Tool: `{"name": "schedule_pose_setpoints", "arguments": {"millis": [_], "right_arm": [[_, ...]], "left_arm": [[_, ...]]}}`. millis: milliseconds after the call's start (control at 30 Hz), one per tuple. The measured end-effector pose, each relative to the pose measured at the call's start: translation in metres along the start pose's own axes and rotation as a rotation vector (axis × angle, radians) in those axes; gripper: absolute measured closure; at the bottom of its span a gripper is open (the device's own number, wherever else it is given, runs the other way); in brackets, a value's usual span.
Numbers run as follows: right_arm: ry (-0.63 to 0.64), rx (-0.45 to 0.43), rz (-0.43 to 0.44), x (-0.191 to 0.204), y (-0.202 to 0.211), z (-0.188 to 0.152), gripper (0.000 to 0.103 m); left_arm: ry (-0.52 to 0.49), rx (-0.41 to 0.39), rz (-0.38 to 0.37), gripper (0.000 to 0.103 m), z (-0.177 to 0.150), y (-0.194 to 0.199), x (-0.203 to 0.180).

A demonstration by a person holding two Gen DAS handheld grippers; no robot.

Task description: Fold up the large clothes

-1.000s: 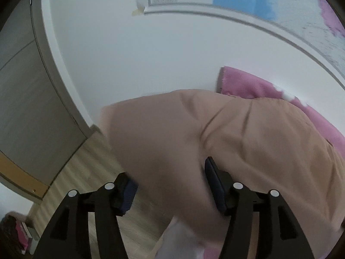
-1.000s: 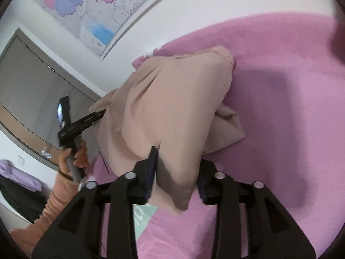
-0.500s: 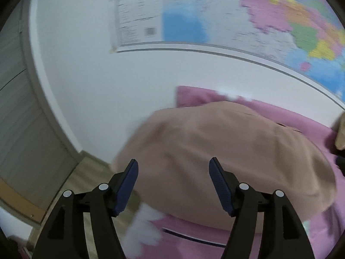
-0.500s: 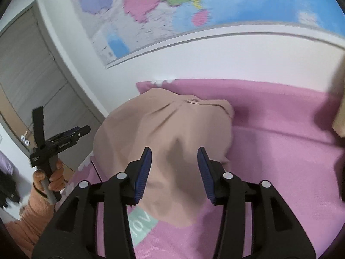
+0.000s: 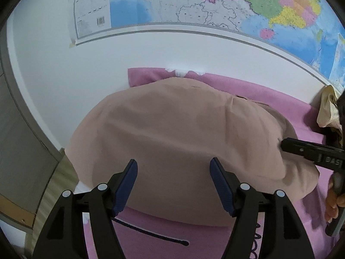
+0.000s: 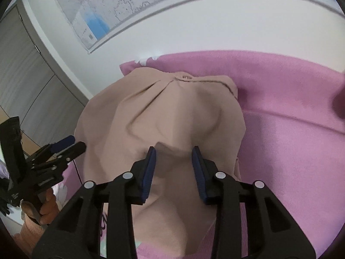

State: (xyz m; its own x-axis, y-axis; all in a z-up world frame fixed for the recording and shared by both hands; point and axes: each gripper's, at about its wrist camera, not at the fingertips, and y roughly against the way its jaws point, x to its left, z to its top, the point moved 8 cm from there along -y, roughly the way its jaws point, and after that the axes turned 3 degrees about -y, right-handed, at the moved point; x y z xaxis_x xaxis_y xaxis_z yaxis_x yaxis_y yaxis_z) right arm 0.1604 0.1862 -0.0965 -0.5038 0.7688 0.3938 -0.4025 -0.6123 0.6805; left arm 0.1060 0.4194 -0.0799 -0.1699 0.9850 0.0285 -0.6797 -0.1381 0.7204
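Lying folded over on a pink blanket [image 5: 269,99] beneath a wall map [image 5: 215,4], a peach-coloured garment [image 5: 183,133] waits for its next crease as a person works it with two hand-held grippers. On the person's left, the left gripper [image 5: 173,185] hovers over the near edge of the cloth with its jaws wide apart and nothing between the pads. To the right, the right gripper [image 6: 173,168] stands over a raised ridge of fabric, jaws about half parted and closing; the cloth sits between the blue pads [image 6: 148,168], but they do not appear to press on it yet. The garment looks partly folded, with puckers fanning out from the collar [image 6: 185,77] at the far end. Doing this step well probably means catching the two near corners at matching points, pinching a single edge and not a bunched ridge, then carrying both hands forward evenly so the fold lands square. Grabbing too deep on the right could drag the lower layer along and undo the fold.
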Motion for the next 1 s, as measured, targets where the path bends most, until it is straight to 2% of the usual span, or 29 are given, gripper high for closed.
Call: {"name": "schedule_pose_setpoints", "arguments": {"millis": [133, 200, 333, 367, 500, 833, 933, 1000], "right_arm": [[0.071, -0.049, 0.043, 0.016, 0.023, -0.003, 0.062], [0.134, -0.036, 0.060, 0.030, 0.025, -0.012, 0.061], [0.230, 0.007, 0.020, 0.040, 0.012, -0.030, 0.061], [0.238, 0.021, 0.001, 0.038, 0.005, -0.034, 0.061], [0.207, 0.039, 0.013, 0.029, -0.005, -0.040, 0.061], [0.237, -0.012, 0.012, 0.039, 0.020, -0.041, 0.054], [0.286, 0.018, -0.006, 0.042, 0.015, -0.052, 0.050], [0.305, 0.045, -0.041, 0.040, 0.007, -0.060, 0.050]], "left_arm": [[-0.007, 0.000, 0.014, 0.036, -0.005, 0.002, -0.002], [-0.011, 0.000, 0.010, 0.036, -0.008, 0.004, -0.005], [-0.015, -0.003, 0.015, 0.035, -0.012, 0.006, -0.009], [-0.016, -0.003, 0.017, 0.035, -0.012, 0.006, -0.009], [-0.002, 0.017, 0.015, 0.035, -0.018, 0.002, -0.009], [0.013, -0.029, 0.060, 0.025, -0.017, 0.026, -0.017], [0.005, -0.038, 0.024, 0.021, -0.016, 0.029, -0.025], [0.005, -0.010, 0.017, 0.021, -0.020, 0.022, -0.029]]}}
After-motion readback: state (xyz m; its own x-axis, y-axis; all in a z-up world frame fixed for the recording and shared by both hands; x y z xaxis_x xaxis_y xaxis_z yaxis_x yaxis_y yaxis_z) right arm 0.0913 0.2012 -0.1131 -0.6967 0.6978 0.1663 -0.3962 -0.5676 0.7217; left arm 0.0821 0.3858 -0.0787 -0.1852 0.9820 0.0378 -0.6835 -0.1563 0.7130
